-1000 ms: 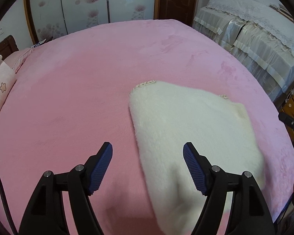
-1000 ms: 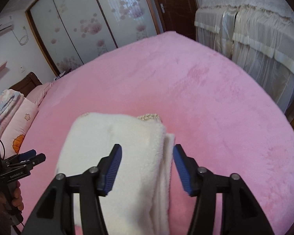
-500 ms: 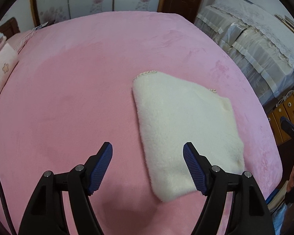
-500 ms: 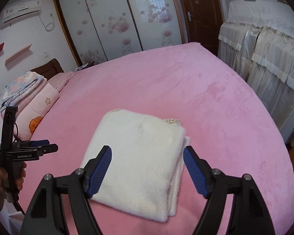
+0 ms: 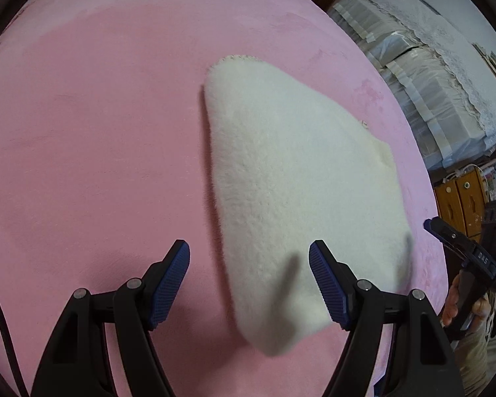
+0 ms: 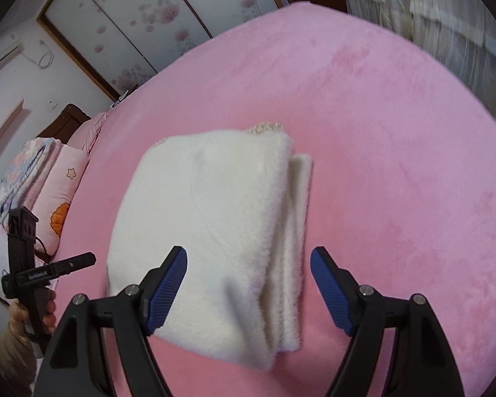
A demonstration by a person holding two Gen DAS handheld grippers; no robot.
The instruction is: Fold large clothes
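White fleece garment [image 6: 211, 231] lay folded mid-frame on pink bed [image 6: 380, 132]. Left gripper [image 5: 249, 278] and right gripper [image 6: 248, 284] both gaped, empty; right jaws had just widened. Folding looked done; next prob. smoothing or setting aside.

Right hand-held gripper [image 6: 248, 284] opened — garment [image 6: 215, 231] released.

Folded garment [image 6: 211, 228] on bed [image 6: 396, 165], ahead of right gripper [image 6: 248, 284] fingers; pillows [image 6: 62, 192] far left.
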